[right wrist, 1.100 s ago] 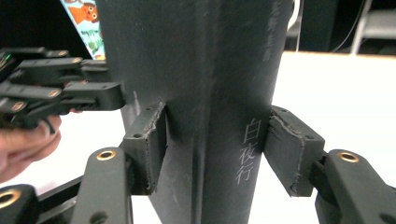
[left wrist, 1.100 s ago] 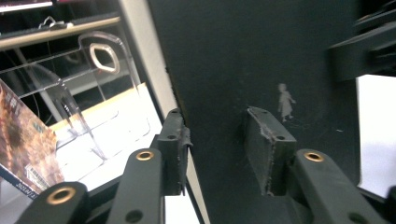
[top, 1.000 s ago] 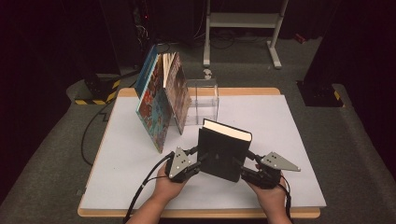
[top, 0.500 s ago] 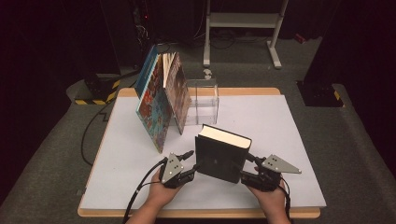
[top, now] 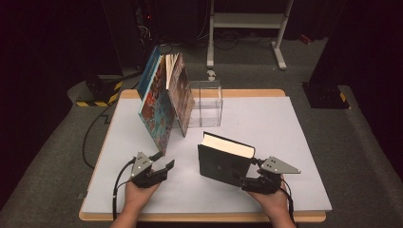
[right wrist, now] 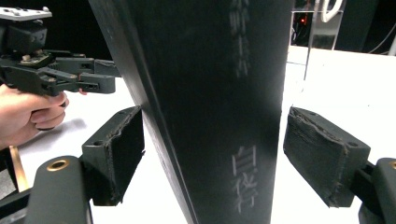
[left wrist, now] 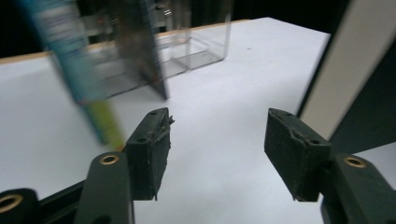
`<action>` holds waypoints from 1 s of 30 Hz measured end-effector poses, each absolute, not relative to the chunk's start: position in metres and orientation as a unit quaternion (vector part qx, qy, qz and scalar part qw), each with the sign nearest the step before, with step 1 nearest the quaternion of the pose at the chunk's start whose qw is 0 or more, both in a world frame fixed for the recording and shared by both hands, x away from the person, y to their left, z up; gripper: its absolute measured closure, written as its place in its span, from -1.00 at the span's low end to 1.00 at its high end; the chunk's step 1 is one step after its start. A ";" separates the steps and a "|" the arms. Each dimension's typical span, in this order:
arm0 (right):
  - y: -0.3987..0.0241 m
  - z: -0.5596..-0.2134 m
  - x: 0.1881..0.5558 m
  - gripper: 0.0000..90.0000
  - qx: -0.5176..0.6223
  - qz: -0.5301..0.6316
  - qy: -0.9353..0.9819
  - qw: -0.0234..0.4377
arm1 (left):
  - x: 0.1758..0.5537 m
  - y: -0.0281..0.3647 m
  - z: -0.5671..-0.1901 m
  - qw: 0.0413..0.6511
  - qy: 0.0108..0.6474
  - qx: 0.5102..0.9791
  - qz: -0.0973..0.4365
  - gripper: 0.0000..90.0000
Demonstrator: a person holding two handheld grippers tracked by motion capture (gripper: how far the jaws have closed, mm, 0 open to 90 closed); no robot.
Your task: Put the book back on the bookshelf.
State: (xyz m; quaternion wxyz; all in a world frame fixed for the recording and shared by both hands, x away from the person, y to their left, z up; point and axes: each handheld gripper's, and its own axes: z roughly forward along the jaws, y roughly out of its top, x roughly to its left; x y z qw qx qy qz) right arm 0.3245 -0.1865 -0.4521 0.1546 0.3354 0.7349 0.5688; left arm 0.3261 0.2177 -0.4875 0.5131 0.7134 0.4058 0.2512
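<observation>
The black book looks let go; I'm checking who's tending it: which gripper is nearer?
Right. The right gripper straddles the black book's spine, pads clear; the left gripper is off to its left.

Pale Chinese characters, "自" legible (those higher up blurred), on the black book spine

One overhead camera, two riding on the grippers.
The high view looks forward and down on the white-covered table; both low, close gripper views share the upright black hardcover book.
</observation>
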 end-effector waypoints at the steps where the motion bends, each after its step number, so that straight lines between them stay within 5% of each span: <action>1: -0.186 -0.451 0.324 -0.56 0.333 0.570 0.735 0.156 | 0.326 0.224 -0.489 0.511 0.412 0.712 0.250 -0.14; 8: -0.181 -0.436 0.326 -0.50 0.316 0.576 0.736 0.162 | 0.331 0.244 -0.495 0.479 0.447 0.710 0.256 -0.28; 30: -0.178 -0.418 0.336 -0.02 0.250 0.581 0.761 0.144 | 0.333 0.254 -0.500 0.486 0.468 0.695 0.248 -0.32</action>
